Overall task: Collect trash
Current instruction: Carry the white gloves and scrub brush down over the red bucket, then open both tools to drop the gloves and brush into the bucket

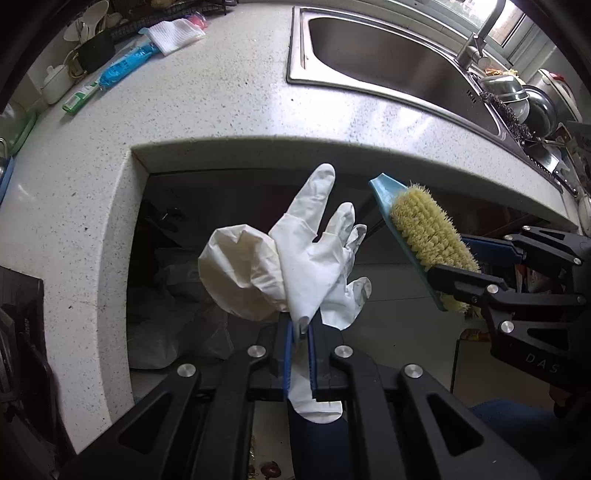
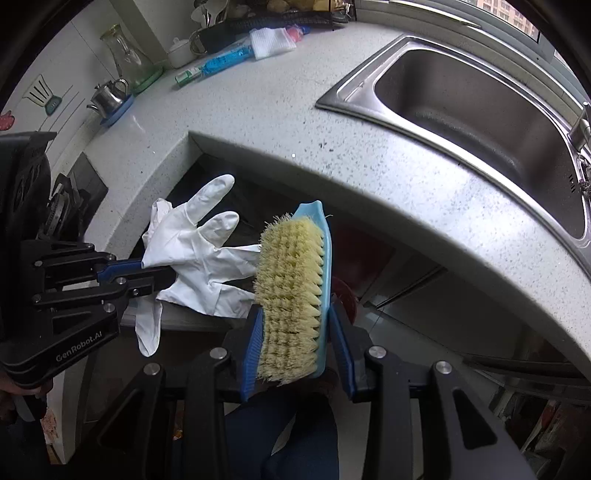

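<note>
Left gripper (image 1: 301, 332): black linkage arms with slot cutouts, silver round screws, blue ribbed pads (image 1: 289, 345). White "GenRobot.AI" lettering on side. Right gripper (image 2: 297, 339): same build, "DAS" lettering. Person wears dark blue trousers (image 2: 291, 435).

Both views are lit by soft daylight from a window (image 1: 513, 22) beyond the sink (image 1: 388, 59), whose steel is glazed with pale glare. Edges are strongly curved and darkened at the corners. The recess under the counter (image 1: 221, 92) is left in shadow.
</note>
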The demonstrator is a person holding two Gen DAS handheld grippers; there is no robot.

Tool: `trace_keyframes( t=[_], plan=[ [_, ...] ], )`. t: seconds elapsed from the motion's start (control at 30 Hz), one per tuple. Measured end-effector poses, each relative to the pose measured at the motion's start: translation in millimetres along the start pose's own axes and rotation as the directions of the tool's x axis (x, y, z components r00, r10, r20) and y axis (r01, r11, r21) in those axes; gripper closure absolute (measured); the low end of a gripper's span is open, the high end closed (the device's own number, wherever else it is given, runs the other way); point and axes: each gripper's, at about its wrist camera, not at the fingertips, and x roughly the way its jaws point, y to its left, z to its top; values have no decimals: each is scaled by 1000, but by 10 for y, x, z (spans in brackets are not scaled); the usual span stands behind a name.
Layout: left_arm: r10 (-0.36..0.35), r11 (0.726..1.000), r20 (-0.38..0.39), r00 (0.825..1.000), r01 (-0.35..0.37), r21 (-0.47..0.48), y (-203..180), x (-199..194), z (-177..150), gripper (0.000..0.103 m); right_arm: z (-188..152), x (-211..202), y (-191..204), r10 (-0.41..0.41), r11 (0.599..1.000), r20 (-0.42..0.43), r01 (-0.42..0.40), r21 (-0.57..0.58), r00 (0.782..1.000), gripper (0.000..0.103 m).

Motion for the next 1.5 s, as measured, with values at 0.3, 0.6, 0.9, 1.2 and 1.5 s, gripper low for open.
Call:
trace_keyframes(
  t=[0.3,0.6,0.9,1.2,1.5],
  plan=[
    [-15,999,-107,994,20,44,120,815,1,97,-71,740,7,-17,998,-99,23,57,995,69],
    [-17,999,-186,982,22,24,286,1845,-19,97,-126,1694,-203,-14,995,-176,32,97,984,69],
    [-27,999,-252,967,34,23,363,2968,-192,97,-265,2766,-296,-12,992,-222,40,120,975,69],
    [-42,999,-285,958,44,0,439,3796,-306,97,-517,3617,-416,-33,990,-249,66,126,968,69],
    [-27,1000,-296,955,24,-14,453,4187,-418,96,-677,3727,-640,-32,987,-263,72,143,964,68]
  ],
)
